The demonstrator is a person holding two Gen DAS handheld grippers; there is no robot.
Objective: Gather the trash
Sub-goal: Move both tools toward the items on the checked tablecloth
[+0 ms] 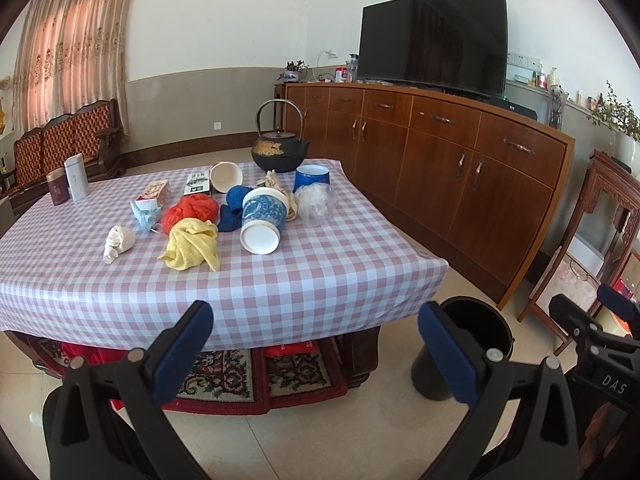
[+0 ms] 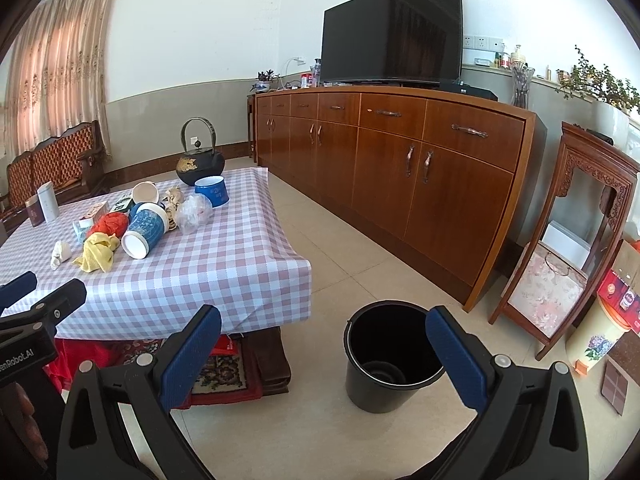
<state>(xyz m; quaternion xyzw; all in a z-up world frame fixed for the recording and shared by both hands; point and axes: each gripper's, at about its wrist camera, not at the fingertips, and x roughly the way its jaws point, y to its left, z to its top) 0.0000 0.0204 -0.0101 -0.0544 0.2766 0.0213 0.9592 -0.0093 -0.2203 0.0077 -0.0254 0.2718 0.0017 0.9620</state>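
We hold our left claw (image 1: 316, 344) and right claw (image 2: 324, 352) wide open, with nothing in them. The trash, like the tissue ball (image 1: 119, 242) and plastic bag (image 1: 316, 200), lies mid-worktop (image 1: 280, 280). The bucket (image 2: 386, 356) on the floor looks empty, so nothing is collected yet.

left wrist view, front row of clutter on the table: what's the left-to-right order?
White crumpled wad → yellow cloth → tipped blue-and-white cup → clear plastic bag. Beyond the table edge, on the floor: black bucket.
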